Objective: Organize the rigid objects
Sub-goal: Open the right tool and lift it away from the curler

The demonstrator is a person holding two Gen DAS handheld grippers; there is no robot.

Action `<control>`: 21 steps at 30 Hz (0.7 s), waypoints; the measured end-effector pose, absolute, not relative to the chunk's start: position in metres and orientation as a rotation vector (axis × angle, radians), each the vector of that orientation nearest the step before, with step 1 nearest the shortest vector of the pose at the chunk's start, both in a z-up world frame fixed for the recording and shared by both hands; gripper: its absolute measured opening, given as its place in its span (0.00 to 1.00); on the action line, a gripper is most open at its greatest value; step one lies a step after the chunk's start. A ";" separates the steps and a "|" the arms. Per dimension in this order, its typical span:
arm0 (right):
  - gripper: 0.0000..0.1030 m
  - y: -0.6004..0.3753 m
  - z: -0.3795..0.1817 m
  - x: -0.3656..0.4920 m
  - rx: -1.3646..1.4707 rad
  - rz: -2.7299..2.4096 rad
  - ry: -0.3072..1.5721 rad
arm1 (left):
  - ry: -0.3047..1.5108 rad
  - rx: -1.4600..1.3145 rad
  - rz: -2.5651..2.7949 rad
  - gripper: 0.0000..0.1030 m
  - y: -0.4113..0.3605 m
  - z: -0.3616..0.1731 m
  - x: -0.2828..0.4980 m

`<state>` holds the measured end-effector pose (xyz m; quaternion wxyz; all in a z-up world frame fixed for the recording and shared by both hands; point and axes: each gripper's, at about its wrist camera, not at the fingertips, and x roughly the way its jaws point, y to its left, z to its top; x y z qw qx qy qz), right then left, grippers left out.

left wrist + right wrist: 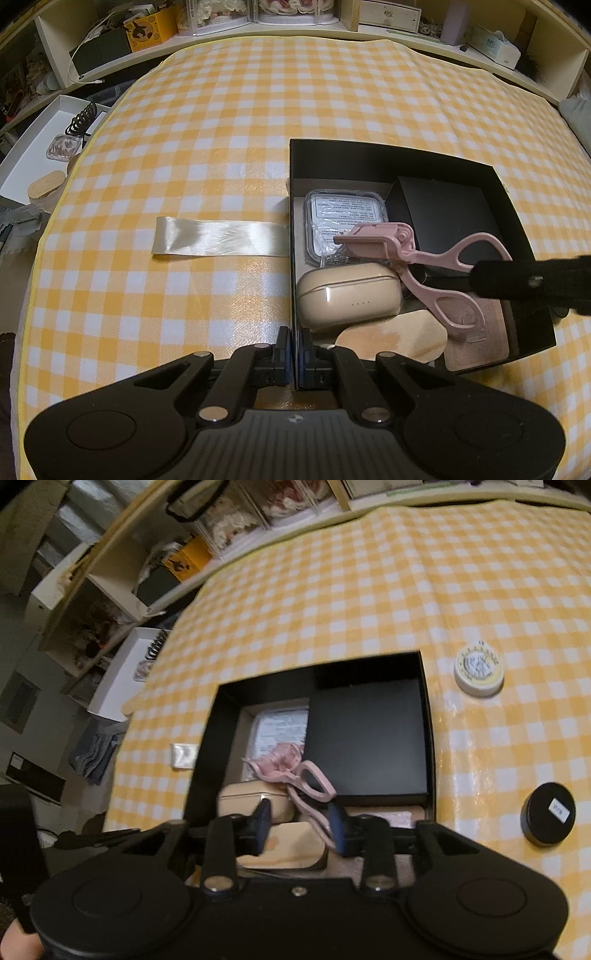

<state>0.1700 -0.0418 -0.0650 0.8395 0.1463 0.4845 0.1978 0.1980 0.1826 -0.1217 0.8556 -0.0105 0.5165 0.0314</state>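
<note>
An open black box (369, 155) sits on the yellow checked tablecloth (221, 129). Inside lie a pink eyelash curler (373, 242), a beige earbud case (347, 299), a clear labelled case (343, 214), a smaller black box (447, 218) and a wooden piece (391, 339). My left gripper (294, 345) is shut on the box's left wall. In the right wrist view my right gripper (301, 825) stands open over the box's near end. The curler's handle (312, 779) runs down between its fingers, close to the right pad. One of its fingers (517, 282) crosses the curler's loops in the left wrist view.
A cream satin ribbon (218, 240) lies flat left of the box. Right of the box stand a white round tin (478, 672) and a black round tin (548, 814). A white tray (37, 155) sits off the table's left edge. Cluttered shelves (258, 22) line the back.
</note>
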 end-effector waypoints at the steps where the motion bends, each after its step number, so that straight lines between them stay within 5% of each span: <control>1: 0.50 -0.043 -0.062 0.168 0.298 0.423 1.012 | 1.086 -0.023 0.066 0.04 0.183 -0.122 0.198; 12: 0.97 -0.063 -0.028 0.151 0.192 0.453 0.895 | 1.086 -0.019 0.067 0.04 0.182 -0.121 0.198; 21: 1.00 -0.080 0.002 0.134 0.096 0.466 0.750 | 1.086 -0.019 0.068 0.04 0.183 -0.121 0.198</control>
